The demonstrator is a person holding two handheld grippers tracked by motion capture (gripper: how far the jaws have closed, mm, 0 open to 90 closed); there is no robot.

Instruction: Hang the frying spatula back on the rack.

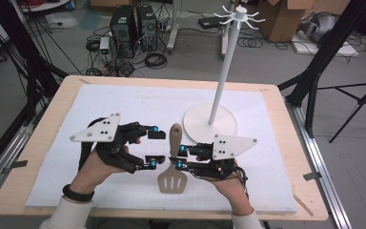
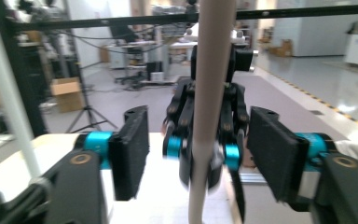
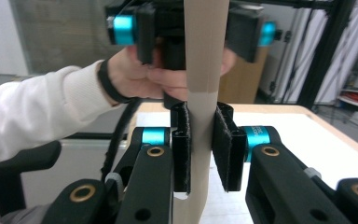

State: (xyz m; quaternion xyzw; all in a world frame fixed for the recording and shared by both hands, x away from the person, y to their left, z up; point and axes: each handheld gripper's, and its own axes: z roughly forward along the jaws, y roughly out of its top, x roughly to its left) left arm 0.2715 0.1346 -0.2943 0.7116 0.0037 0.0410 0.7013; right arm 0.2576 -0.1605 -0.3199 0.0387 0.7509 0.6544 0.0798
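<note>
A beige slotted spatula (image 1: 175, 138) lies level over the white mat, blade (image 1: 172, 180) toward the person. My right gripper (image 1: 179, 157) comes in from the right and is shut on the spatula's neck; in the right gripper view its pads (image 3: 182, 144) press both sides of the spatula (image 3: 205, 56). My left gripper (image 1: 156, 147) faces it from the left and is open. Its pads (image 2: 130, 154) stand well apart on either side of the spatula's handle (image 2: 212, 93) without touching it.
A white stand with a round base (image 1: 198, 125), a tall pole (image 1: 221, 71) and hooks on top rises just behind the spatula. The mat (image 1: 124, 102) covers a wooden table (image 1: 52, 109). Tripods, cables and computer cases are on the floor beyond.
</note>
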